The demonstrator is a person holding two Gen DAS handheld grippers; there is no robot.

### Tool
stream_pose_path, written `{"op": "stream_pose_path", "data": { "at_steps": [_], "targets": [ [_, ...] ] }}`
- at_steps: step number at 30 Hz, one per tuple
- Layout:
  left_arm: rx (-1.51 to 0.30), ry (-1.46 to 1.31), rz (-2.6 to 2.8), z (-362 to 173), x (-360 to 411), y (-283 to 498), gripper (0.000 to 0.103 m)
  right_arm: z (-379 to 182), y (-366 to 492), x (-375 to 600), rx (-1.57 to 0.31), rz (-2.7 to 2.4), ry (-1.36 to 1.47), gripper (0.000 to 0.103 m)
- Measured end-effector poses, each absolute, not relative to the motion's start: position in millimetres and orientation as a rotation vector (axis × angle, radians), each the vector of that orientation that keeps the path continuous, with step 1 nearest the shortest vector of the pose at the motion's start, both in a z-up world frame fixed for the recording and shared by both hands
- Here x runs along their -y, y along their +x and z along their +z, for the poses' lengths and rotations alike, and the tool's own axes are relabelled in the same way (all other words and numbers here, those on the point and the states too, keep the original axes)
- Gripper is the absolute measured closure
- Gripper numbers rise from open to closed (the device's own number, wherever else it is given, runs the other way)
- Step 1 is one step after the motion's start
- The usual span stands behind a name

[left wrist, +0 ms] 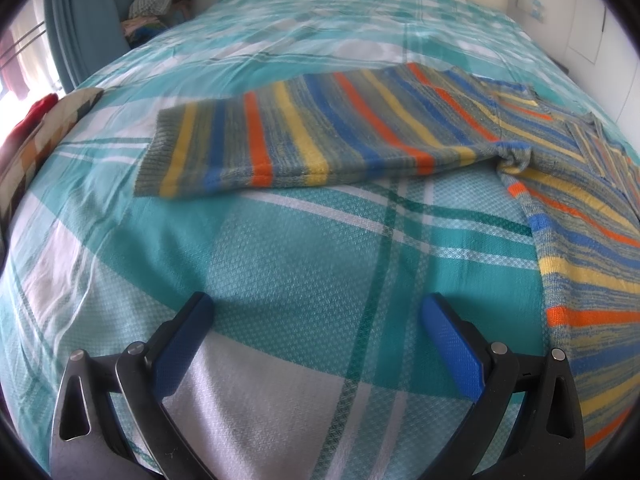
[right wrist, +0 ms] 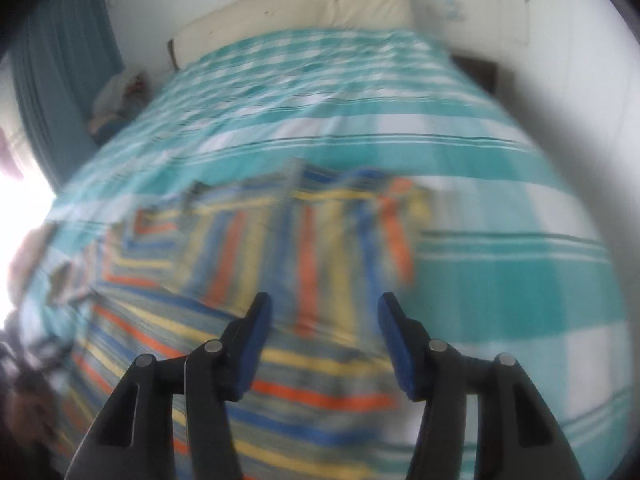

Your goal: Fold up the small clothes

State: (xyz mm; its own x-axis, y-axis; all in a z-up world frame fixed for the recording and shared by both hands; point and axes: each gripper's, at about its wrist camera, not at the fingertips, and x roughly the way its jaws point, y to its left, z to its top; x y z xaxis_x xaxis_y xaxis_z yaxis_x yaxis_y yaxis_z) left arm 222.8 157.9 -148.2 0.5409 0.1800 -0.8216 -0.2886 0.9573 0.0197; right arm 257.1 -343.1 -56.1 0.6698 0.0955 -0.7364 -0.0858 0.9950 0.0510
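Observation:
A striped knit sweater in blue, orange, yellow and grey lies flat on the bed. Its long sleeve stretches out to the left in the left wrist view. My left gripper is open and empty, hovering over the bedsheet in front of the sleeve, apart from it. In the blurred right wrist view the sweater lies below and ahead, with its other sleeve folded over the body. My right gripper is open and empty just above the sweater's body.
The bed has a teal and white plaid sheet. A cream pillow lies at the headboard. A pile of clothes and a teal curtain stand at the far left. A patterned cushion lies at the left edge.

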Motion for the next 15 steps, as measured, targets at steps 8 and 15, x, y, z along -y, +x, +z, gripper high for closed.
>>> {"op": "stream_pose_path", "data": {
  "at_steps": [8, 15],
  "targets": [
    [-0.958, -0.12, 0.281, -148.0, -157.6, 222.5, 0.0, -98.2, 190.9, 466.0, -0.811, -0.153, 0.061, 0.037],
    [-0.956, -0.12, 0.283, -147.5, -156.9, 222.5, 0.0, -117.1, 181.0, 484.8, -0.807, -0.138, 0.112, 0.015]
  ]
}}
